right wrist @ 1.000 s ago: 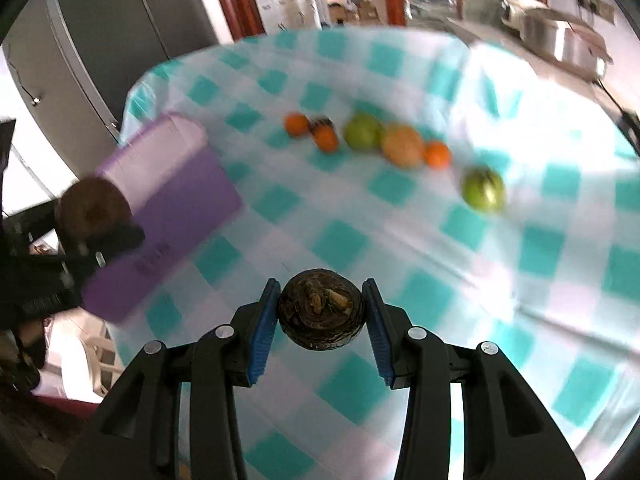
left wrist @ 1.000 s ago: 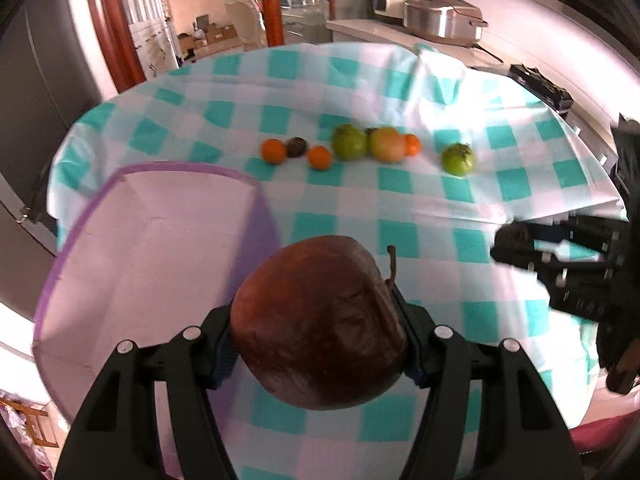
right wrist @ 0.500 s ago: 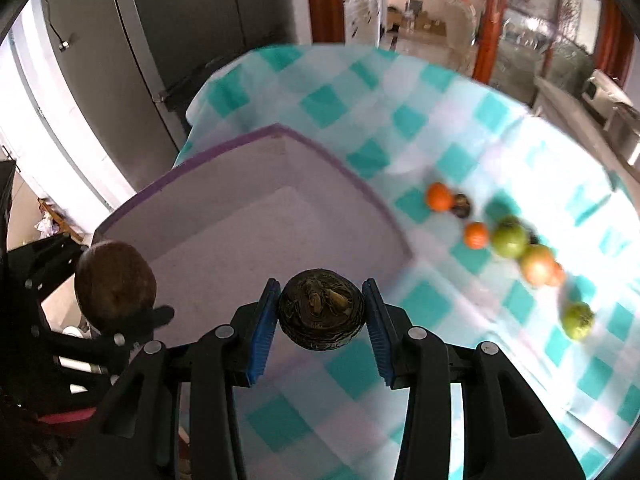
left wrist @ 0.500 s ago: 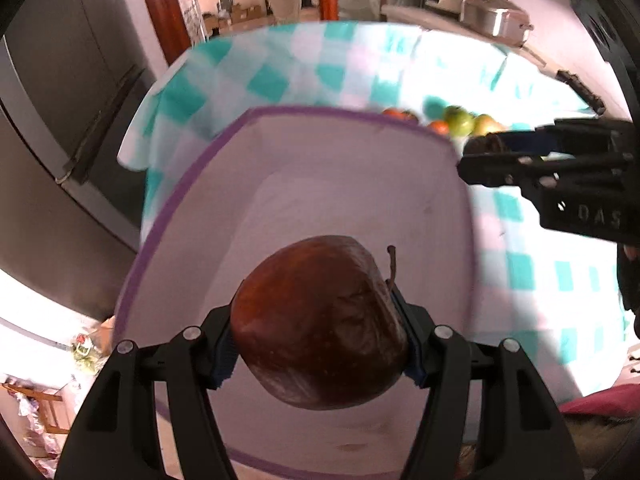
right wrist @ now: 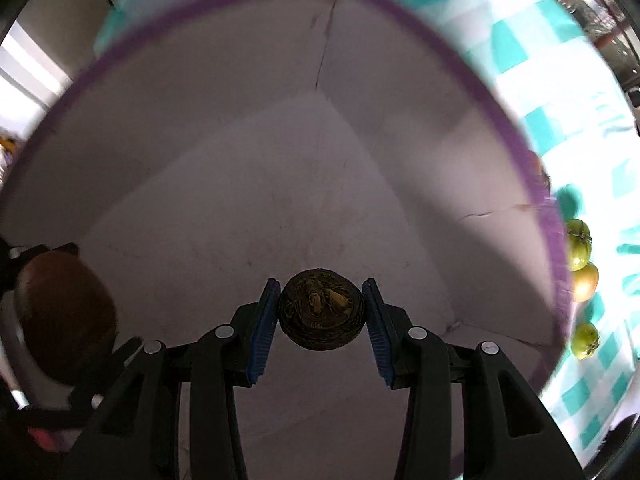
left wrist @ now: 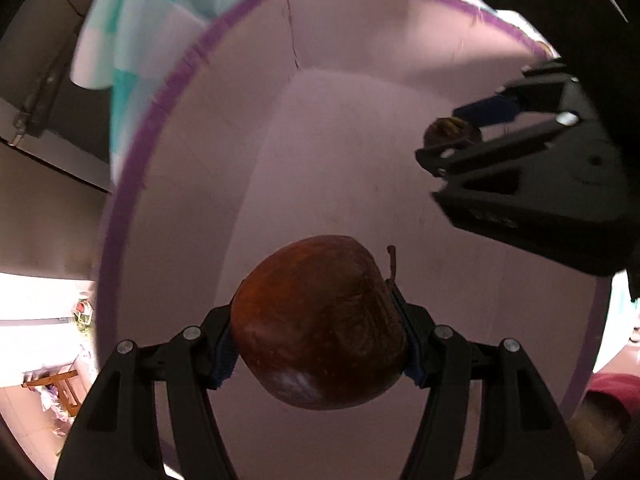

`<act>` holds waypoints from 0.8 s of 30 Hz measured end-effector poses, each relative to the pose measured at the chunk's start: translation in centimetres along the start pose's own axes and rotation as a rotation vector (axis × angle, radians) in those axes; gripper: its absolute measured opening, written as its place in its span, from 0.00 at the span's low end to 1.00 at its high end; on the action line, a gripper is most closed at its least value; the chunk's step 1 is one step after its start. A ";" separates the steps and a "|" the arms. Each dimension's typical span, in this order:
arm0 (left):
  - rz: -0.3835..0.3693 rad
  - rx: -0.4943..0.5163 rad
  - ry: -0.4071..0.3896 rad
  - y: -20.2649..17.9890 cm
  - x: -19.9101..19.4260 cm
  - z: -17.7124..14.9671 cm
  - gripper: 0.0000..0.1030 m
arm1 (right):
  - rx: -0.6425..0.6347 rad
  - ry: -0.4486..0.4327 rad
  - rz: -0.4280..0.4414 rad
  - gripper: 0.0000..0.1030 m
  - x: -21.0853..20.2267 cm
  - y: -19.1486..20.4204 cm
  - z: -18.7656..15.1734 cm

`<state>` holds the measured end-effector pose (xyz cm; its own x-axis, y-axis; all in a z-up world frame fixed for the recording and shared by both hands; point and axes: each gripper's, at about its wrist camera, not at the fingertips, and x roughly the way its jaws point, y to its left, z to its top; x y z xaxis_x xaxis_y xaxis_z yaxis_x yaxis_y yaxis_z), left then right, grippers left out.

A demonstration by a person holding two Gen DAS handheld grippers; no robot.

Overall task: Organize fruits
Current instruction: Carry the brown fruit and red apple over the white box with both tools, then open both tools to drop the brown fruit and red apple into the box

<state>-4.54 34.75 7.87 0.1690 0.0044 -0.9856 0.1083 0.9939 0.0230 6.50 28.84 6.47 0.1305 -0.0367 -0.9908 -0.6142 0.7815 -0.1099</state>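
My left gripper (left wrist: 320, 340) is shut on a dark red apple (left wrist: 320, 320) with a short stem and holds it over the open purple-rimmed box (left wrist: 360, 120). My right gripper (right wrist: 322, 316) is shut on a small dark wrinkled fruit (right wrist: 322, 314), also over the inside of the box (right wrist: 280, 160). The right gripper with its fruit (left wrist: 450, 132) shows at the right of the left wrist view. The apple (right wrist: 64, 316) shows at the left edge of the right wrist view.
Outside the box's right rim, on the teal-and-white checked cloth (right wrist: 560, 80), lie two green fruits (right wrist: 578, 244) (right wrist: 586, 340) and an orange-yellow one (right wrist: 584, 282). A dark cabinet (left wrist: 40, 120) stands beyond the table's left edge.
Both grippers have moved from above the table to close over the inside of the box, each still holding its fruit. The row of fruits has slid out to the right edge of view.
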 end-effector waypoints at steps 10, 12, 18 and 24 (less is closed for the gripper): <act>-0.039 0.043 0.079 0.8 2.0 -0.4 0.63 | 0.000 0.122 -0.037 0.48 3.1 1.3 1.4; -0.054 0.035 0.095 0.9 2.3 -0.4 0.63 | 0.033 0.130 -0.020 0.78 3.1 0.8 1.5; -0.069 0.018 0.072 2.8 2.4 0.9 0.73 | 0.055 0.122 0.031 0.83 2.7 0.7 0.2; -0.045 -0.045 0.020 4.1 1.8 1.2 0.79 | 0.134 0.010 0.114 0.83 -1.5 -1.4 -0.8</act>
<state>-2.59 38.68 6.45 0.1456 -0.0388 -0.9886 0.0708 0.9971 -0.0288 6.57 27.34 8.06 0.0575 0.0511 -0.9970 -0.5150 0.8571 0.0143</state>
